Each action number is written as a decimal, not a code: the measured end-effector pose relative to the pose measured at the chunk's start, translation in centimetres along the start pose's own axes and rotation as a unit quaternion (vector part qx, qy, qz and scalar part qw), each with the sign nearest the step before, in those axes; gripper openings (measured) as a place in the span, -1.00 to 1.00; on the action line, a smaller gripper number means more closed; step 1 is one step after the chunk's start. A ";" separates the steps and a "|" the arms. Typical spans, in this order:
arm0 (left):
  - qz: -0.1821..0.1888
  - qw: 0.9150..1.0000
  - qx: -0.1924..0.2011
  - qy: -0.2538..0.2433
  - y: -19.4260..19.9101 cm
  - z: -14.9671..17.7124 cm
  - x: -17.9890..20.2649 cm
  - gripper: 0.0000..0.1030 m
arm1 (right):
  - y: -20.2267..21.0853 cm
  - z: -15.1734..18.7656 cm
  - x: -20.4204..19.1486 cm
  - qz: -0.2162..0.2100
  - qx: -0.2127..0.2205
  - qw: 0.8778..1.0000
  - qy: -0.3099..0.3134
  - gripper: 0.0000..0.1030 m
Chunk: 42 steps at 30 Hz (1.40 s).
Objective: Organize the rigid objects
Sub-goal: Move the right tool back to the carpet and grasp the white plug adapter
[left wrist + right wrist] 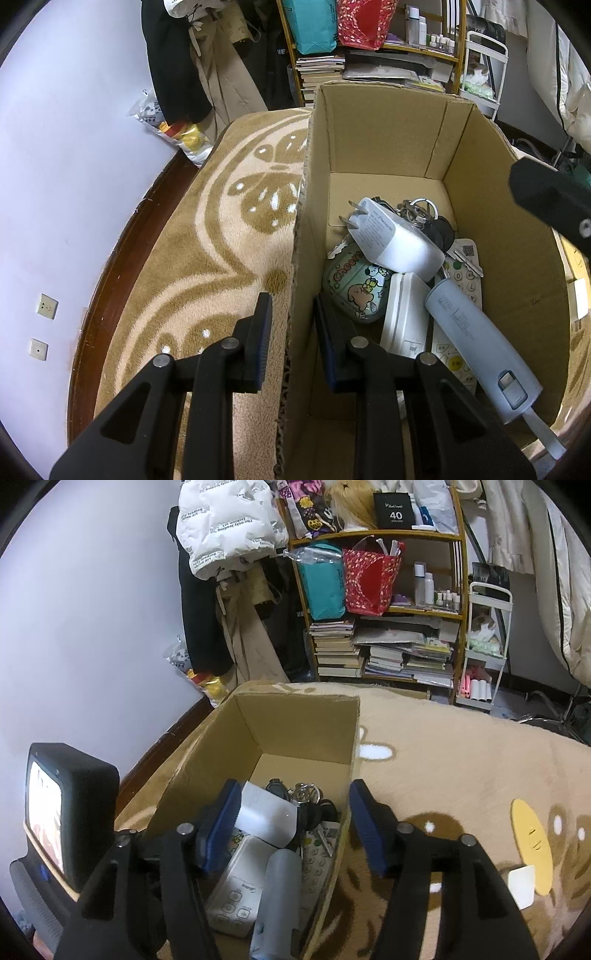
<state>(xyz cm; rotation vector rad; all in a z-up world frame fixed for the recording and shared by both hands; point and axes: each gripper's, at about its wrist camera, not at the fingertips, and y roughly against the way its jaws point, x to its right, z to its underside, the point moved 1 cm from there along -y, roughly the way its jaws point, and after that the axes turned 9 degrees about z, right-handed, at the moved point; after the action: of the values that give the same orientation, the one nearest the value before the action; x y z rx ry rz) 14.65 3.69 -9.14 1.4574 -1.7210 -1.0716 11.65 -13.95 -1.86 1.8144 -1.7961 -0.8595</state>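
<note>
A cardboard box (384,133) stands on a tan patterned blanket (207,236). In it lie a white charger (391,236), a bunch of keys (424,218), a cartoon case (354,288), a white device (406,314), a remote (461,280) and a pale blue cylinder (476,343). My left gripper (293,332) straddles the box's left wall, its jaws close on the cardboard. My right gripper (291,827) is open and empty above the box (295,723), over the charger (266,816) and cylinder (277,897).
A bookshelf (380,627) with books and bags stands behind the bed, with hanging clothes (229,590) to its left and a white cart (484,646) to its right. A yellow disc (532,845) and a white piece (521,886) lie on the blanket at right.
</note>
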 end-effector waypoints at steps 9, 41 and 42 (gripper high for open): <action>-0.001 1.000 0.000 -0.001 0.0 0.0 0.0 -0.54 | 1.6 -1.4 1.7 0.033 0.015 0.999 0.009 0.99; -0.011 1.000 0.003 -0.012 0.0 0.1 0.1 -0.54 | 0.3 5.1 17.8 0.193 -0.041 0.976 -0.090 1.00; -0.011 1.000 0.003 -0.012 0.0 0.1 0.0 -0.54 | 0.1 5.4 18.0 0.192 -0.046 0.976 -0.091 1.00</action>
<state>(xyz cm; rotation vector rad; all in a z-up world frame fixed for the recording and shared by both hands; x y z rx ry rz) 14.58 3.68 -9.22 1.4749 -1.7300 -1.1003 7.17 -31.22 -7.76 1.3012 -2.0901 -0.9574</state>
